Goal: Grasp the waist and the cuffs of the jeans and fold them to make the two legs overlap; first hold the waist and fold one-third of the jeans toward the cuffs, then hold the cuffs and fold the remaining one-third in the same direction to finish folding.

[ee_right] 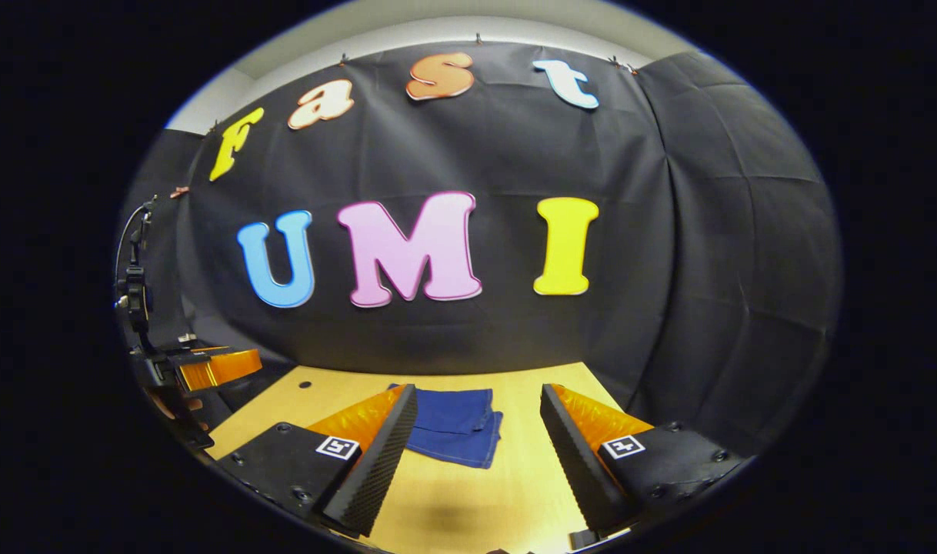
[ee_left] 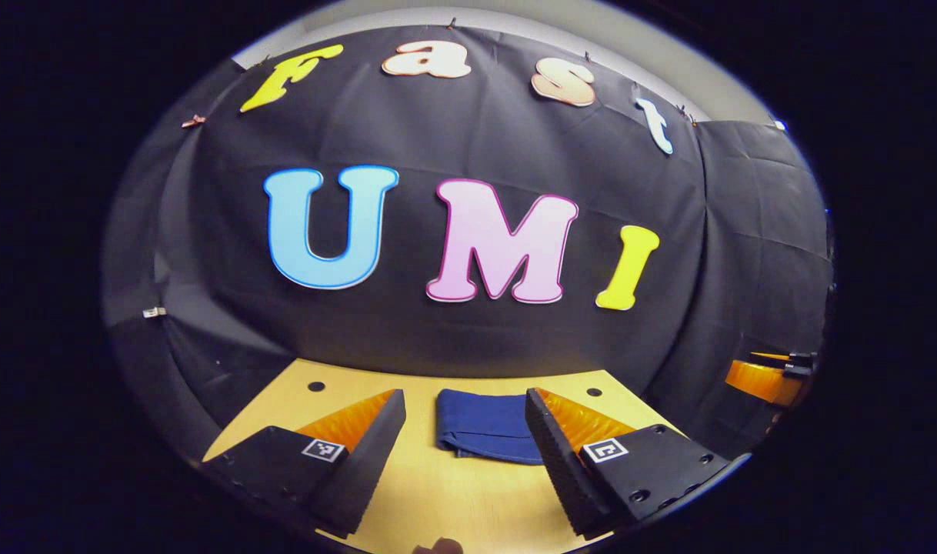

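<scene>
In the left gripper view the left claw (ee_left: 462, 435) stands wide, its two fingers (ee_left: 361, 462) spread far apart above the table (ee_left: 453, 500) and holding nothing. The jeans (ee_left: 484, 435) lie ahead of it, seen in the gap between the fingers, folded into a small blue bundle flat on the wood. The bundle sits nearer this claw's right finger, whose inner edge covers the bundle's right side, while bare wood shows between the bundle and the left finger. A fold edge runs along the bundle's near side. Beyond the jeans the table ends at the black cloth wall (ee_left: 476, 323). Two dark holes (ee_left: 316, 386) mark the table's far corners, one ahead of each finger. Far off to this claw's right, at the rim of the view, shows part of the other claw (ee_left: 768, 377), off the table's side.

In the right gripper view the right claw (ee_right: 476, 442) is likewise wide and holds nothing, hovering over the table (ee_right: 468, 500). The jeans (ee_right: 457, 435) lie ahead of it and toward its left finger (ee_right: 372, 462), which hides the bundle's left edge. The bundle shows layered cloth, an upper layer stepped back from a lower one at its right side. A clear stretch of wood parts the jeans from the right finger. Far to this claw's left the other claw (ee_right: 207, 369) shows beside the table's edge, with a hand (ee_right: 178, 406) under it and a dark stand (ee_right: 134, 292) rising behind
</scene>
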{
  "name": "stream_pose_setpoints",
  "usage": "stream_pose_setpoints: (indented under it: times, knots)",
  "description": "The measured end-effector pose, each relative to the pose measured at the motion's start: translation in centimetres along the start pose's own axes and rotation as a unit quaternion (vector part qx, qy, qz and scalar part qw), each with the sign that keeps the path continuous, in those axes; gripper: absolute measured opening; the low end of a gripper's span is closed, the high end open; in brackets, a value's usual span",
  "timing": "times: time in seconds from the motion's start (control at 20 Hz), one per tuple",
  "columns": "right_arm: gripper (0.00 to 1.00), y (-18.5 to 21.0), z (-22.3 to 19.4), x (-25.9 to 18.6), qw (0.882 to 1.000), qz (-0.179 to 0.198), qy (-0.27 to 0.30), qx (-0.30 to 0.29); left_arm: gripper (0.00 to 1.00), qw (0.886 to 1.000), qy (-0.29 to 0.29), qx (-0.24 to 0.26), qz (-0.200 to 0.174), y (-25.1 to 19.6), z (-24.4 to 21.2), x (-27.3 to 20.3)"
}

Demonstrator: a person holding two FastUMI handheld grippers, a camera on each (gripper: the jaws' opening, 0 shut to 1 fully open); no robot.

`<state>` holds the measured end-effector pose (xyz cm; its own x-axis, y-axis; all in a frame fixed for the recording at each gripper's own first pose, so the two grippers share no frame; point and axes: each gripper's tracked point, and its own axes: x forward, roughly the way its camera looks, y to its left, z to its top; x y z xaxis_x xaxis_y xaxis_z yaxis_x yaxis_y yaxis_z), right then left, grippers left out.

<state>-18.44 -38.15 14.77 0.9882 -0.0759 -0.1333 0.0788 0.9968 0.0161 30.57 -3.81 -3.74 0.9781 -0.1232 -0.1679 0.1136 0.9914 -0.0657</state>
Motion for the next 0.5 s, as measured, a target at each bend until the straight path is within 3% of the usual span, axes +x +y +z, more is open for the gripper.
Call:
stream_pose_setpoints:
  times: [0.15, 0.3, 0.4, 0.5]
  knots:
    - [0.98, 2.4, 0.3, -4.9, 1.0, 0.003, -0.009, -0.014, 0.96, 0.999, -0.028, -0.024, 0.026, 0.9, 0.3, -7.0]
    - [0.98, 4.6, 0.5, -9.6, 0.999, 0.014, -0.044, 0.009, 0.96, 0.995, -0.044, -0.035, 0.079, 2.7, -1.6, -13.0]
    - [0.98, 4.2, 1.2, -11.5, 0.997, 0.004, -0.077, -0.004, 0.96, 0.994, -0.048, -0.053, 0.077, 2.4, -2.9, -16.6]
    - [1.0, 4.1, 0.8, -12.5, 0.997, 0.006, -0.078, -0.022, 0.96, 0.995, -0.051, -0.04, 0.077, 2.8, -3.7, -18.3]
